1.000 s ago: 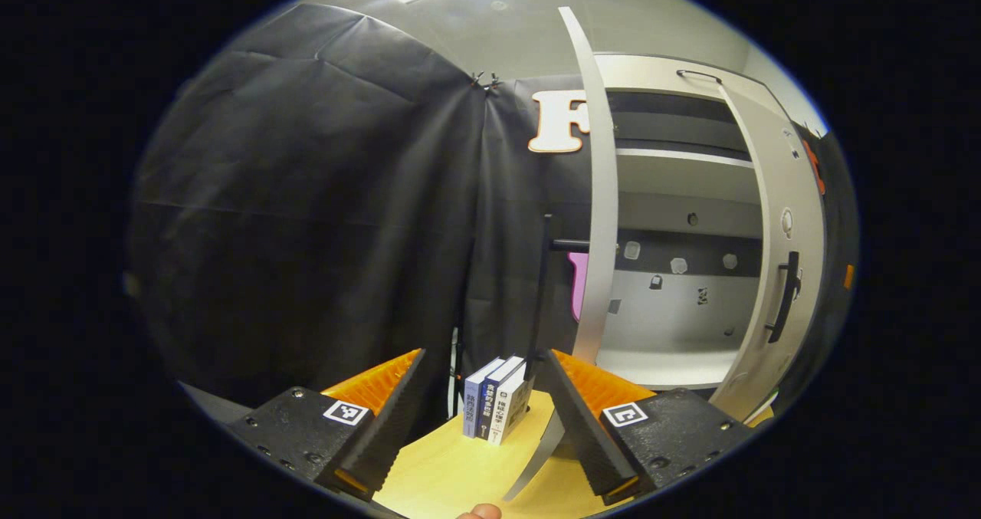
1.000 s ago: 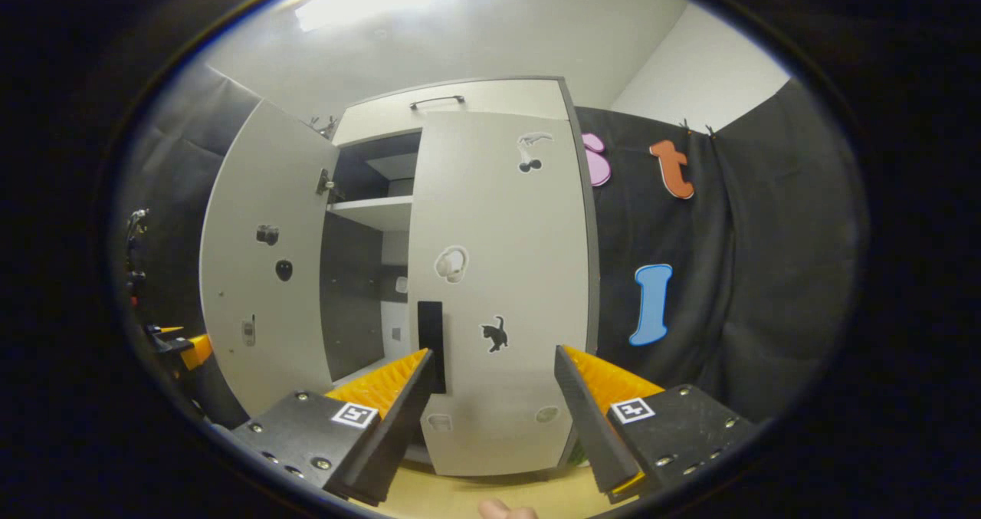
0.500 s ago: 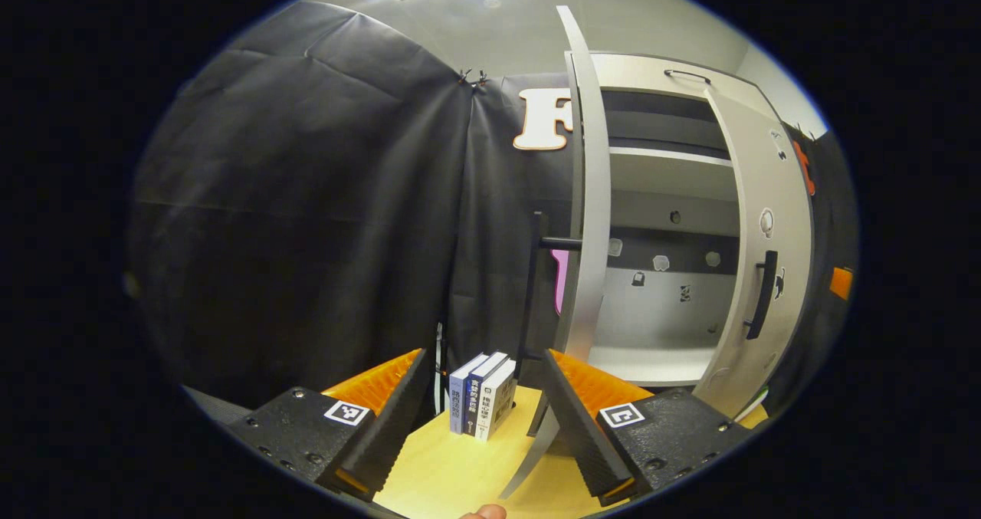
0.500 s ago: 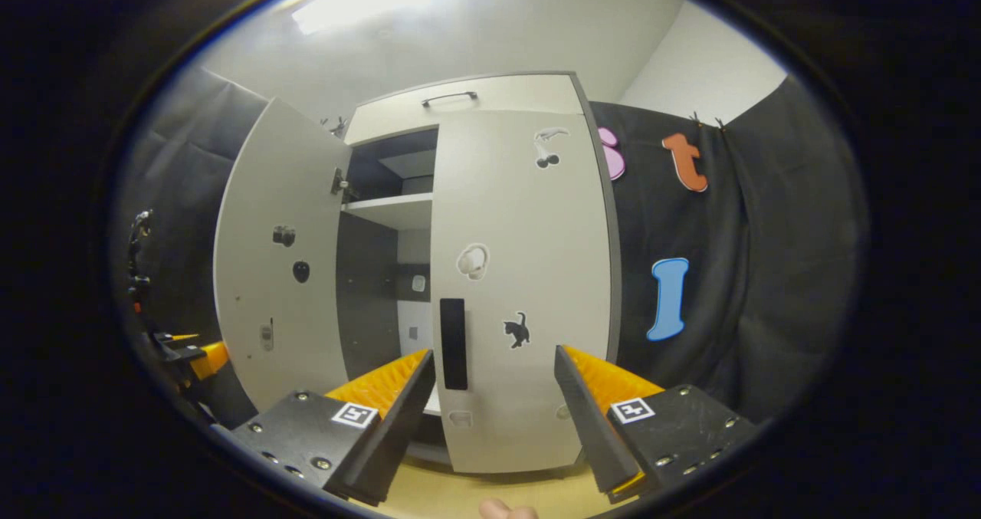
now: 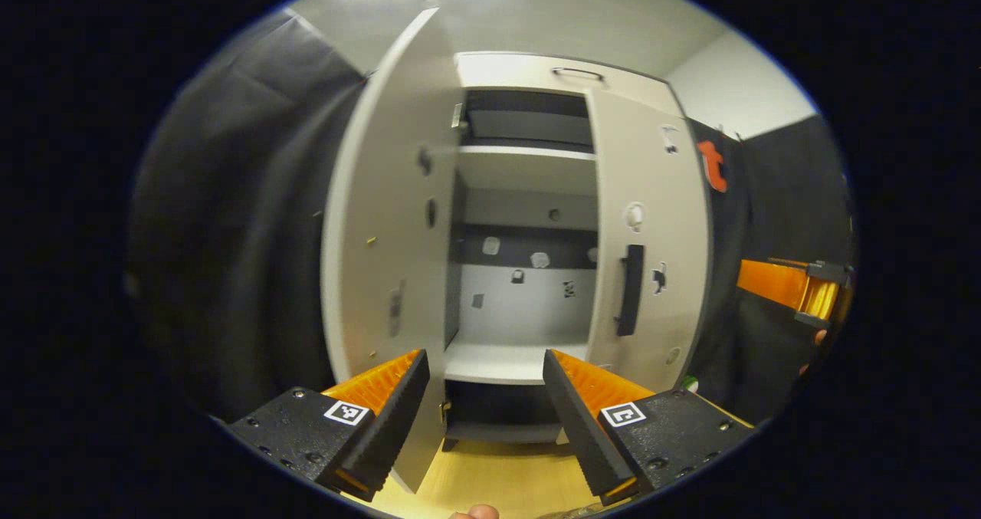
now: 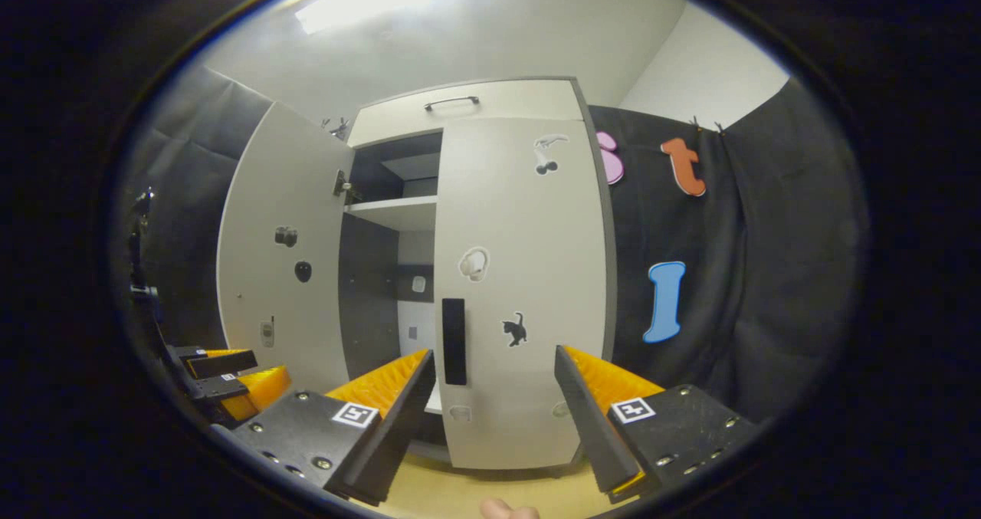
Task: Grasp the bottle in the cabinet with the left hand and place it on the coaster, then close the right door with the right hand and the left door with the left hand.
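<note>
Looking along my left gripper [image 5: 483,385], I see its fingers spread apart with nothing between them, framing the lower middle of the frame. Behind them stands the cabinet [image 5: 529,70], filling the centre. Its left door [image 5: 383,235] swings wide open toward me on the left of centre, inner face showing. The right door [image 5: 651,251] looks shut or nearly so, right of centre, with a dark handle [image 5: 630,289] upright on its left edge. Between the doors I can see a shelf [image 5: 527,152] up high and a pale floor panel [image 5: 506,362] lower down, bare where it shows. At the right edge of this frame the right gripper [image 5: 801,293] pokes in; a fingertip shows just below it.

Through the right gripper view, my right gripper [image 6: 494,392] is also released, fingers wide, nothing held. It faces the right door [image 6: 525,289], which sits in the middle of the frame, its handle [image 6: 454,341] just above the left finger. The left door [image 6: 280,251] stands open at centre left. The left gripper [image 6: 230,373] shows at the lower left edge.

I cannot find the bottle or the coaster in either view. A strip of yellow table [image 5: 490,481] runs along the bottom.
</note>
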The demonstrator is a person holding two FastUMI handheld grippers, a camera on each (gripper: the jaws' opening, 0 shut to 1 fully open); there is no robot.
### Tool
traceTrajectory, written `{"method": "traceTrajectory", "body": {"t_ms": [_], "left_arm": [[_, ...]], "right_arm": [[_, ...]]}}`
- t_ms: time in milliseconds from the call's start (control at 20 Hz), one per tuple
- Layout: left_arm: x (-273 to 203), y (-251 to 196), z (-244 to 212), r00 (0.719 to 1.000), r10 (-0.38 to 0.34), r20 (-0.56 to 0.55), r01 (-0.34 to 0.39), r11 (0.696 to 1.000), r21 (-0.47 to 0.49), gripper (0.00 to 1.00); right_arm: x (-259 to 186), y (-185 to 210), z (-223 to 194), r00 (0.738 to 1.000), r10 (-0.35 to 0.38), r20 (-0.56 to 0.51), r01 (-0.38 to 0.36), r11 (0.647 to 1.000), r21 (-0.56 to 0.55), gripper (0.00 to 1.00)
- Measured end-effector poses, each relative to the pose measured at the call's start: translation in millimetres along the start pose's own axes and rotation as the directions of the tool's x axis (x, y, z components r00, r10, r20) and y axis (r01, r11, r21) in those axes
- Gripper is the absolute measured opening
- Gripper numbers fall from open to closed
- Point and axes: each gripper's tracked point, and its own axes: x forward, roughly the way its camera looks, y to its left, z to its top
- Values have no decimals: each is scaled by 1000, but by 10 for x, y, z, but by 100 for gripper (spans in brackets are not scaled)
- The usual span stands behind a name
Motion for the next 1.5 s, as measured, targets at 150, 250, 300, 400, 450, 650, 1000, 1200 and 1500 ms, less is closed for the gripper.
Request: {"method": "traceTrajectory", "body": {"t_ms": [150, 250, 300, 400, 450, 650, 1000, 1200, 1500], "left_arm": [[67, -426, 166, 994, -103, 23, 104, 994, -41, 89], [90, -459, 269, 994, -106, 41, 109, 991, -73, 94], [91, -434, 308, 995, -90, 46, 94, 992, -84, 89], [33, -168, 404, 998, -21, 62, 26, 996, -90, 93], [-4, 19, 452, 997, 25, 70, -19, 996, -90, 93], [-258, 775, 539, 974, 207, 93, -201, 977, -71, 94], [-489, 1649, 418, 904, 419, 88, -413, 908, -75, 94], [-434, 1861, 301, 889, 453, 68, -446, 890, -94, 95], [-297, 1884, 176, 899, 436, 42, -432, 899, -73, 94]], "right_arm": [[-111, -291, -22, 998, -65, -8, 65, 998, -23, 95], [-147, -409, -12, 996, -94, -7, 94, 995, -21, 95], [-165, -446, -7, 995, -99, -7, 99, 995, -20, 95], [-155, -466, -5, 995, -101, -6, 101, 995, -22, 92], [-137, -456, -5, 995, -97, -5, 96, 995, -20, 92], [-46, -265, -53, 999, -49, -12, 49, 999, 12, 92], [32, 98, -140, 999, 30, -35, -29, 999, 32, 95], [24, 82, -127, 999, 11, -32, -10, 1000, 30, 92], [58, 42, -95, 1000, -6, -31, 7, 998, 60, 95]]}}
